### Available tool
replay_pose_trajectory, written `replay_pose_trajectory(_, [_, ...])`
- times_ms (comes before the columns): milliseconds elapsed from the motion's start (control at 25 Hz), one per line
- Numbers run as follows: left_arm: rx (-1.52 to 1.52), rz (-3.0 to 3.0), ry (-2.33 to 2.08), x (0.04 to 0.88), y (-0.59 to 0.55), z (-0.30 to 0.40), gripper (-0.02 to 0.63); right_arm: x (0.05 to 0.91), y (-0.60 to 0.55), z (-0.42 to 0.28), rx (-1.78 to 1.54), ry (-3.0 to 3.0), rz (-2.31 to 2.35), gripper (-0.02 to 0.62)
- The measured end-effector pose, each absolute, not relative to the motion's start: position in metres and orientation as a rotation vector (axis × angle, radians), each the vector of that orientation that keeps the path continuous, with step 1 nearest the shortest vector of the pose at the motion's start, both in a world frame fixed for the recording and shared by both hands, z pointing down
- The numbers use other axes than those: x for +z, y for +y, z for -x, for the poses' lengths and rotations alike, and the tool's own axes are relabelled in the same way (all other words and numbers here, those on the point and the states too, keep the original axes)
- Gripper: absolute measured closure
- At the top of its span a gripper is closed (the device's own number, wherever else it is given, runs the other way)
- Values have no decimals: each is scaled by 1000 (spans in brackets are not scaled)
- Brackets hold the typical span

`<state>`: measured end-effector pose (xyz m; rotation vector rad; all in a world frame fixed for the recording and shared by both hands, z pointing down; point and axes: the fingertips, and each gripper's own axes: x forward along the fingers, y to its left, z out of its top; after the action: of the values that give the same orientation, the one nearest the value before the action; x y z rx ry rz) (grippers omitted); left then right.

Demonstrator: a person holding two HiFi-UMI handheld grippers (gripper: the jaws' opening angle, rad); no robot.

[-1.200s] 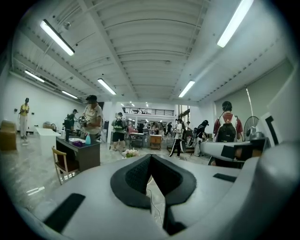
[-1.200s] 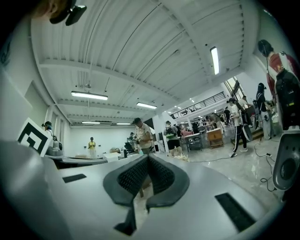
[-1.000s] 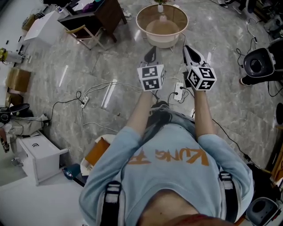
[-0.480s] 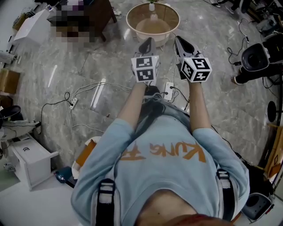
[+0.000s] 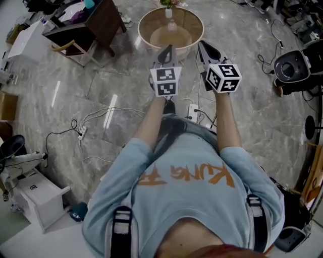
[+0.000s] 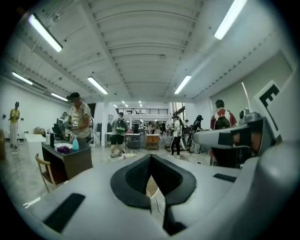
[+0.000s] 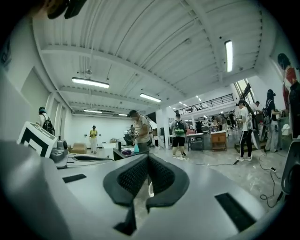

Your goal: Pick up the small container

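Observation:
A round glass-topped table (image 5: 146,38) stands straight ahead on the marble floor. On its far side is a small white container (image 5: 168,12) with green leaves above it; a second pale object near the table's middle is too faint to make out. My left gripper (image 5: 166,49) and right gripper (image 5: 204,46) are held out side by side, short of the table's near rim, both pointing at it. In the left gripper view the jaws of the left gripper (image 6: 150,161) meet at the tip with nothing in them. The right gripper (image 7: 148,159) is likewise shut and empty.
A dark wooden desk (image 5: 98,20) and a chair (image 5: 68,48) stand left of the table. Cables and a power strip (image 5: 194,112) lie on the floor by the feet. A black round device (image 5: 290,70) sits at right, a white cabinet (image 5: 38,194) at lower left. Several people stand in the distance.
Both grippers have moved forward together toward the round table, which now lies just beyond their tips. Their jaws have stayed shut.

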<state>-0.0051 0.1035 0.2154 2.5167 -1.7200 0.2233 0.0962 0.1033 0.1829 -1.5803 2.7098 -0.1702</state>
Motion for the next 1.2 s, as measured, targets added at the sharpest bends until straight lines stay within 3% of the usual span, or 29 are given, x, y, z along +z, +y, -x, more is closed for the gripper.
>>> replay_pose_trajectory(400, [300, -2324, -1589, 287, -88, 31, 583, 258, -88, -82, -485, 2730, 1682, 583])
replay_pose_trajectory(680, [520, -2268, -1557, 347, -197, 63, 583, 315, -186, -37, -583, 2886, 1680, 583])
replay_pose_trajectory(1200, [525, -2194, -1372, 357, -221, 35, 583, 325, -188, -112, -855, 2646, 1986, 583])
